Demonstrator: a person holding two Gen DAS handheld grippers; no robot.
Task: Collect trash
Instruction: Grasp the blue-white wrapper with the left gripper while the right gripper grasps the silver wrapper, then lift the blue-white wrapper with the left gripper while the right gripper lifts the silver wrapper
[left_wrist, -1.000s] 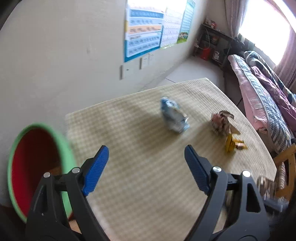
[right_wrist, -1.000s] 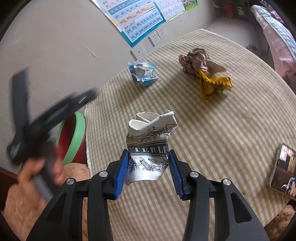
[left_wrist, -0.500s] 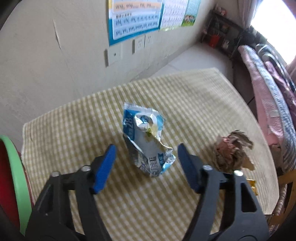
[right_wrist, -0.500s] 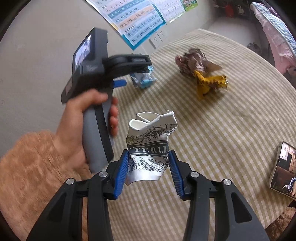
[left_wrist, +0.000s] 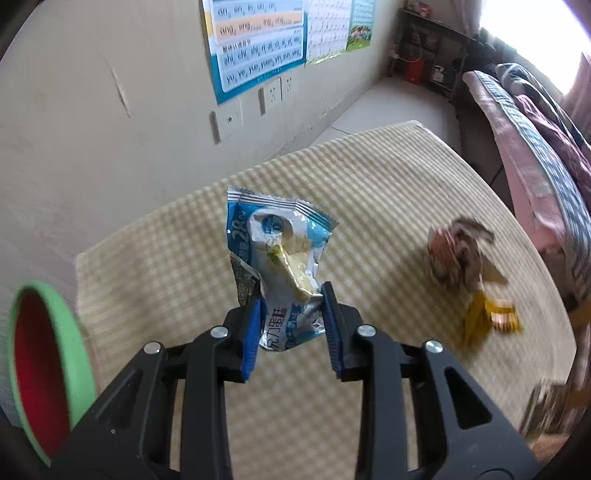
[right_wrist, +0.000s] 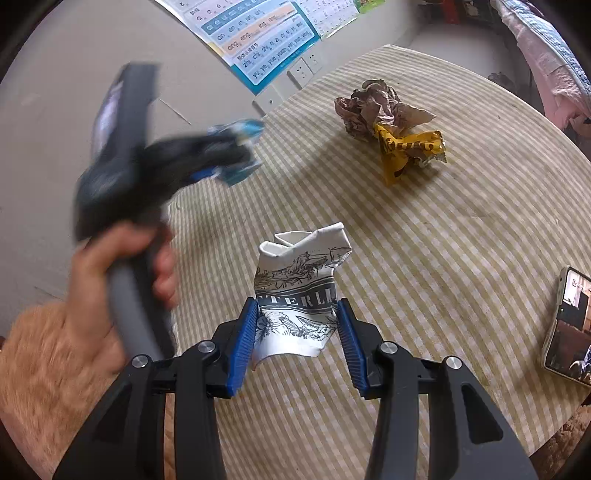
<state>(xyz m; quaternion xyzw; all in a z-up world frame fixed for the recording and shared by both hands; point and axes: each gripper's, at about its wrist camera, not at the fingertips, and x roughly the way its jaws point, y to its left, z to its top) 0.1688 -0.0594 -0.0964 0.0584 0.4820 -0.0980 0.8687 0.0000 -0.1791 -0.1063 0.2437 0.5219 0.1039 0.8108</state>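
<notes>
My left gripper (left_wrist: 291, 325) is shut on a crumpled blue and silver snack wrapper (left_wrist: 277, 258) and holds it above the checked tablecloth (left_wrist: 369, 206). In the right wrist view the left gripper (right_wrist: 225, 155) shows blurred at the left with the wrapper (right_wrist: 240, 133) in it. My right gripper (right_wrist: 297, 343) is shut on a crushed white paper cup with black print (right_wrist: 299, 295), held above the table. A crumpled brown paper ball (right_wrist: 373, 107) and a yellow wrapper (right_wrist: 406, 147) lie together on the table; both also show in the left wrist view, the ball (left_wrist: 458, 254) and the wrapper (left_wrist: 487, 321).
A bin with a green rim and red inside (left_wrist: 44, 369) stands left of the table, below its edge. A phone (right_wrist: 569, 325) lies at the table's right edge. A wall with posters (left_wrist: 258, 40) is behind the table, a bed (left_wrist: 535, 122) at the right.
My left gripper closed on the blue wrapper and lifted it off the table. My right gripper has held the crushed cup still.
</notes>
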